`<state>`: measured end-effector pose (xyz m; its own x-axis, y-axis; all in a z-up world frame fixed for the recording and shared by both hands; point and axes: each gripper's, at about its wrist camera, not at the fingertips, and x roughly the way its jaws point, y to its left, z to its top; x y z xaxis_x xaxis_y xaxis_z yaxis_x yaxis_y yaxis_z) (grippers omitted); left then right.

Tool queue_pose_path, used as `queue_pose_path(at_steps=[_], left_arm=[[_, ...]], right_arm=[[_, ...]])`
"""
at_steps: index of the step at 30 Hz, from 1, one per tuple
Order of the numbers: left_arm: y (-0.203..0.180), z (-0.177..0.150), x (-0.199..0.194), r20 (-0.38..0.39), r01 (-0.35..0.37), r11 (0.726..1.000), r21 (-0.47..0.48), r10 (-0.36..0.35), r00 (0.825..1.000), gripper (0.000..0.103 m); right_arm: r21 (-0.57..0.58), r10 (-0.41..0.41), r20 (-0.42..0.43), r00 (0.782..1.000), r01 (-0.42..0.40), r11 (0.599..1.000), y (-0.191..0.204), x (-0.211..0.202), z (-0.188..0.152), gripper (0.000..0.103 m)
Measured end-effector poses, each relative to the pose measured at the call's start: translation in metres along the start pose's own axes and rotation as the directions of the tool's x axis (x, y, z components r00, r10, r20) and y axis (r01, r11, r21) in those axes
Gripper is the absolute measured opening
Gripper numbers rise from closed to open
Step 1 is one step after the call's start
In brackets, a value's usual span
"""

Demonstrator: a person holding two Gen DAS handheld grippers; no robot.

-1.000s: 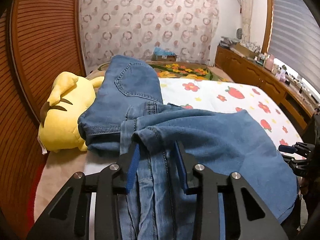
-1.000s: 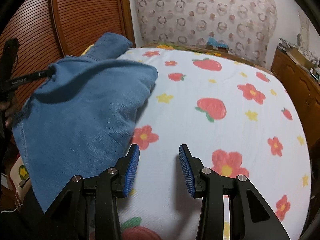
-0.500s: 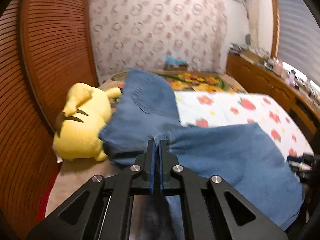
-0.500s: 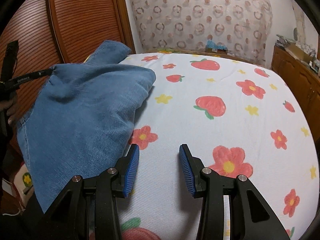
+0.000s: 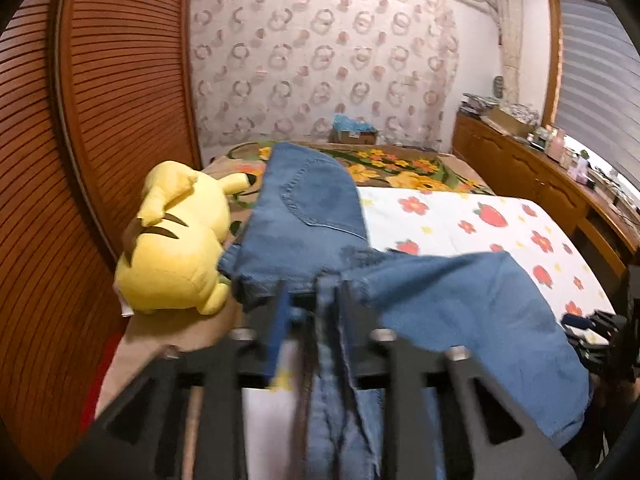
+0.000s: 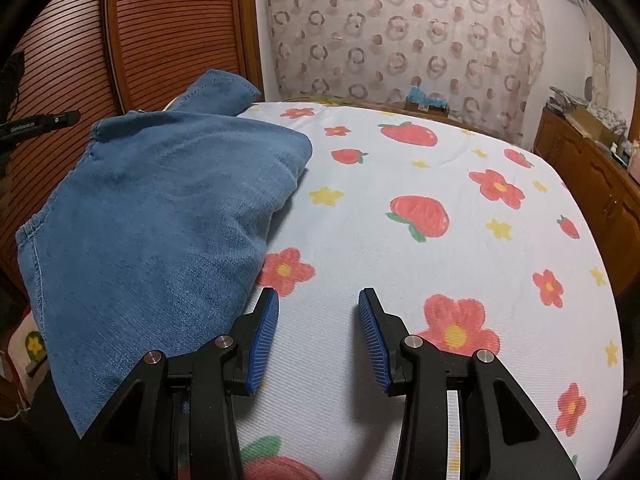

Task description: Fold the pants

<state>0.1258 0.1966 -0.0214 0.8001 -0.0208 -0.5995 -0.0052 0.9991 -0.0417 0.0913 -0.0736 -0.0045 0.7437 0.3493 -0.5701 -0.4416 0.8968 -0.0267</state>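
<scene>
The blue jeans (image 5: 452, 304) lie on the bed (image 5: 452, 216) along its left side, folded over, one back pocket up toward the flowered blanket (image 5: 400, 168), a yellow plush toy (image 5: 176, 248) touching their left edge. The left claw (image 5: 312, 300) is blurred; its jaws have just been opening, and a bunched strip of denim runs between them, though whether the pads press on it is hard to tell. The near end of the jeans is cut off below the frame. In the right wrist view the jeans (image 6: 160, 216) hang over the bed's edge, and the right claw (image 6: 318, 308) stands spread and empty over the strawberry sheet (image 6: 440, 240), just beside the denim.
</scene>
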Motion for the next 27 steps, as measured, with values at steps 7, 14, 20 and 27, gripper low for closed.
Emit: queue_pose_path(at_steps=[7,14,20,27], left_arm=[[-0.029,-0.017,-0.012,-0.009,0.081,0.996,0.044,-0.081,0.997,0.081],[-0.059,-0.038,-0.027,-0.010,0.098,0.992,0.080,-0.097,0.995,0.085],[-0.082,-0.051,-0.028,-0.028,0.131,0.988,0.087,-0.129,0.991,0.085],[-0.105,-0.071,-0.022,-0.057,0.147,0.983,0.113,-0.141,0.988,0.085]], right_arm=[[0.008,0.007,0.003,1.000,-0.007,1.000,-0.001,0.000,-0.001,0.043],[0.004,0.000,0.004,1.000,0.000,1.000,0.000,0.000,-0.001,0.043],[0.005,-0.001,0.003,1.000,0.001,1.000,-0.001,0.000,-0.001,0.043],[0.011,-0.007,0.004,1.000,0.007,1.000,-0.003,0.000,-0.001,0.043]])
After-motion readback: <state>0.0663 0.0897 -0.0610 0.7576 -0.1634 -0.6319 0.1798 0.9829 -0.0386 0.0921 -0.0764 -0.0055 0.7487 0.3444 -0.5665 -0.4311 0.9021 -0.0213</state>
